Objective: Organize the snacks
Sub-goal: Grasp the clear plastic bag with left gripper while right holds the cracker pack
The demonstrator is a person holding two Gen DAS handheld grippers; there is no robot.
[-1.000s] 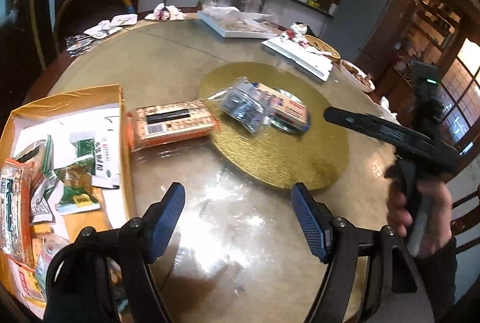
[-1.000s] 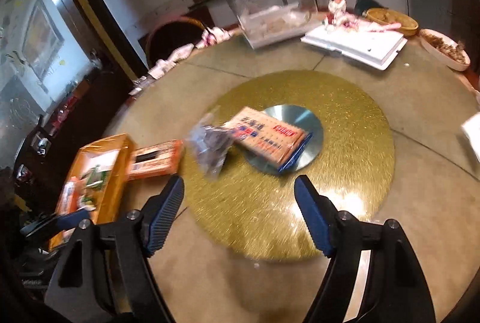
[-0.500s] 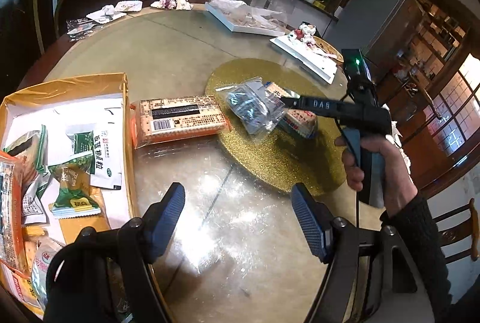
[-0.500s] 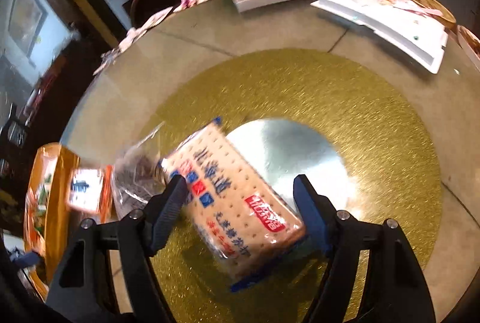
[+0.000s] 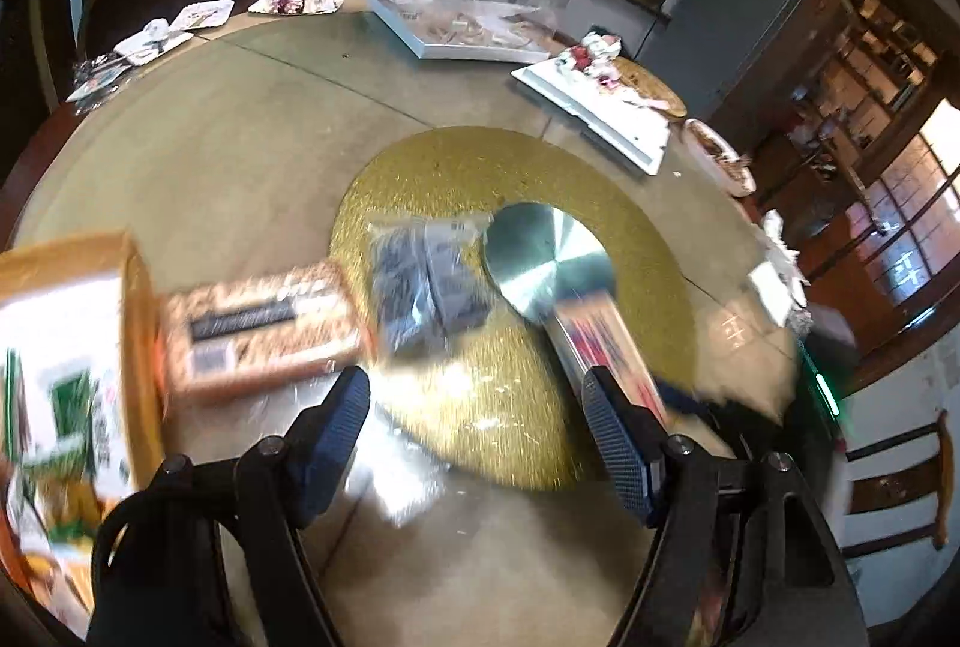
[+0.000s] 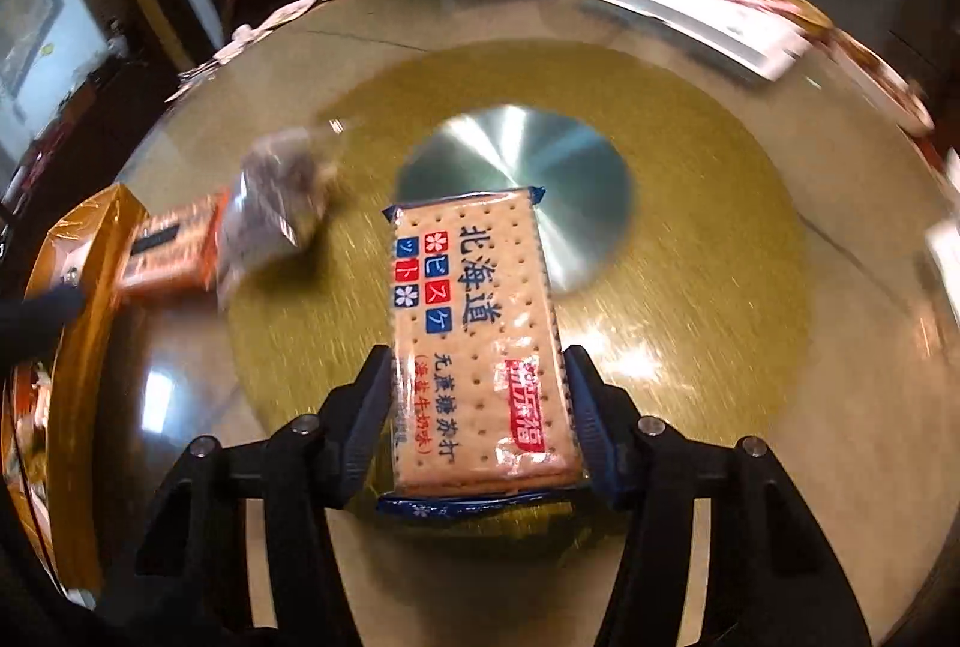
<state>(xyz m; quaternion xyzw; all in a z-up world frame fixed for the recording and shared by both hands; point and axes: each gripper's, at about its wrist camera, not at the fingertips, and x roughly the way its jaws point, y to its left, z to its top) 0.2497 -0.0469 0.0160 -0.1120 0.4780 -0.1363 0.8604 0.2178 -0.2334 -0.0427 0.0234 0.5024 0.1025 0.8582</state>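
While the right gripper (image 6: 477, 401) has just been closing onto the cracker pack (image 6: 480, 329) on the gold mat (image 6: 690, 251), squeeze gently, then lift level; left gripper (image 5: 474, 437) hangs wide, empty, near the mat's edge.

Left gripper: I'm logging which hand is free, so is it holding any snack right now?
No: the left gripper stands open over bare table, nothing between its pads.

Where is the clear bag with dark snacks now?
In the left wrist view, the clear bag lies on the gold mat, between the orange cracker pack and the silver disc.
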